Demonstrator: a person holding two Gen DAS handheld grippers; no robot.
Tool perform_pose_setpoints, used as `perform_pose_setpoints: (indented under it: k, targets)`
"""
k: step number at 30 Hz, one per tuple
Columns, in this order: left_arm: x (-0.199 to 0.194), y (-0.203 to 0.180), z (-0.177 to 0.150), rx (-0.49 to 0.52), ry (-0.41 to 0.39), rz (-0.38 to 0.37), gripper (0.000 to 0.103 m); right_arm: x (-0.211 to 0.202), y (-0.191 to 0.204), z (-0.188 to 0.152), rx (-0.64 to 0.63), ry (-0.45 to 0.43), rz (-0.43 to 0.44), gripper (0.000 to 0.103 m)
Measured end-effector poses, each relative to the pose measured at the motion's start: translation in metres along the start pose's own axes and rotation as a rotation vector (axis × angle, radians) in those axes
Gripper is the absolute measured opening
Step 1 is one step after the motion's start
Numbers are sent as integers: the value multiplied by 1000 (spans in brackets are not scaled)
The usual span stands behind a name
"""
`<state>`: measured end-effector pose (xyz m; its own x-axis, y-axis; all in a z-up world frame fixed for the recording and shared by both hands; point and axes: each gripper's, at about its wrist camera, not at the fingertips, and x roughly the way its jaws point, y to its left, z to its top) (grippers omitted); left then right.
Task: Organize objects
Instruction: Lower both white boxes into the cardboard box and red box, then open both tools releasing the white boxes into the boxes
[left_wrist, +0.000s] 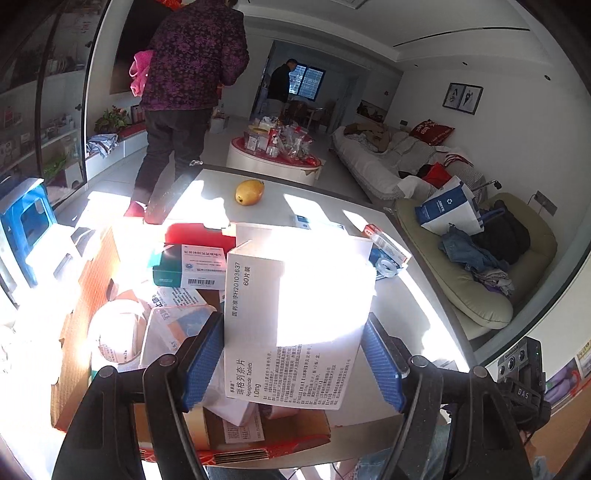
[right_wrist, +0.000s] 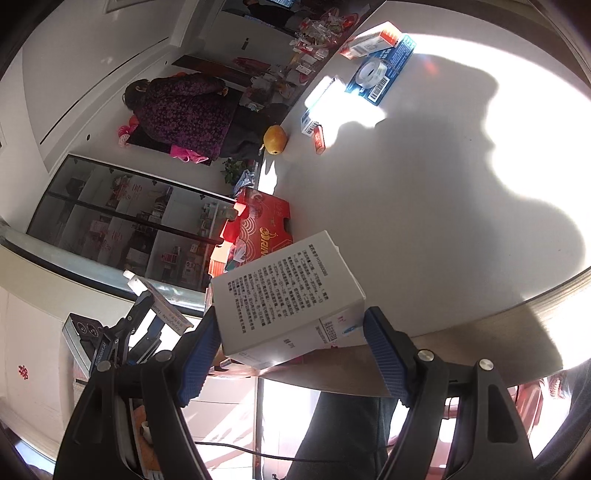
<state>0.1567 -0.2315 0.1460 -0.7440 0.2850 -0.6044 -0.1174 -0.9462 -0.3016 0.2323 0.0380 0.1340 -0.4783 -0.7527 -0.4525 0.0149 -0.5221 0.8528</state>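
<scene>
My left gripper (left_wrist: 293, 365) is shut on a white Repaglinide tablet box (left_wrist: 295, 314); both blue pads press its sides. It hangs over an open cardboard carton (left_wrist: 92, 280) that holds several medicine boxes, among them a green-and-white one (left_wrist: 188, 266). My right gripper (right_wrist: 291, 354) is shut on another white medicine box (right_wrist: 284, 295) with printed text, held over the near edge of the white table (right_wrist: 424, 206). In the right wrist view the left gripper (right_wrist: 147, 328) and its tablet box (right_wrist: 162, 306) show at the lower left, beside the red carton (right_wrist: 262, 225).
On the table lie a yellow fruit (left_wrist: 250, 192), a blue tape pack (right_wrist: 384, 74), a red-and-white box (right_wrist: 369, 40) and a small white box (right_wrist: 314, 110). A person in a purple jacket (left_wrist: 192, 74) stands beyond the far edge. A sofa (left_wrist: 388, 155) and a cushion chair (left_wrist: 480, 266) stand to the right.
</scene>
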Motion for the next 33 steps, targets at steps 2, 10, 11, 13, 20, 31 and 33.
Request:
perform_pose_setpoints:
  k: [2, 10, 11, 13, 20, 31, 33]
  targets:
    - [-3, 17, 0, -24, -11, 37, 78, 12, 18, 3, -50, 23, 7, 77]
    - [5, 63, -15, -102, 14, 104, 77, 71, 95, -4, -255, 148, 56, 77]
    - [7, 65, -17, -106, 16, 105, 78, 79, 103, -5, -272, 161, 59, 77]
    - [13, 71, -18, -114, 22, 112, 77, 97, 118, -6, -306, 180, 64, 77]
    - [41, 91, -13, -141, 87, 115, 79, 170, 159, 9, -412, 293, 35, 77]
    - [39, 66, -16, -78, 81, 128, 103, 85, 59, 62, -307, 25, -311, 89]
    - [38, 52, -8, -61, 76, 90, 103, 65, 28, 89, -233, -17, -386, 89]
